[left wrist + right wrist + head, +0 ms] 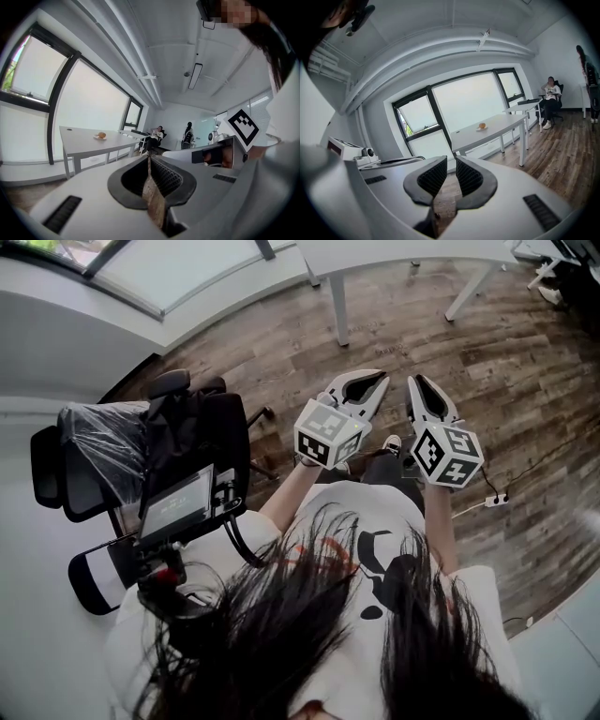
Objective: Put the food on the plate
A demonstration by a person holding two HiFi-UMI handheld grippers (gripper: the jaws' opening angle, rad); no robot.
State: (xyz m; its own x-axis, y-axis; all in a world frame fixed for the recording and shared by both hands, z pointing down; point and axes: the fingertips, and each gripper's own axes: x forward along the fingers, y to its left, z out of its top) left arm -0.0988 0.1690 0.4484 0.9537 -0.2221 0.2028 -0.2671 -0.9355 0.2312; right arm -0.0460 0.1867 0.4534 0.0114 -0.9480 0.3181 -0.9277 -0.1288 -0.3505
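Both hand-held grippers are clenched on nothing. The left hand-held gripper [380, 379] sits just left of centre in the head view, and in its own view its ribbed pads [164, 174] press together with only a sliver of floor showing between them. The right hand-held gripper [413, 382] is just beside it, right of centre, its jaws drawn in as far as they go with nothing between them. They are held side by side, near each other but apart, in front of a person in a white shirt [375, 549] with dark hair, above a wooden floor [525, 352]. The food [482, 125], a small orange-coloured item, is well apart from both. It lies on a pale plate [481, 128] on a white worktop [499, 129] by the window, a little right of centre in the right gripper view. In the left gripper view the same food [101, 135] shows at middle left on that worktop [82, 140]. A seated person [551, 93] is at the far right edge of the right gripper view. A black office chair [103, 460] with plastic film over its back fills the left of the head view.
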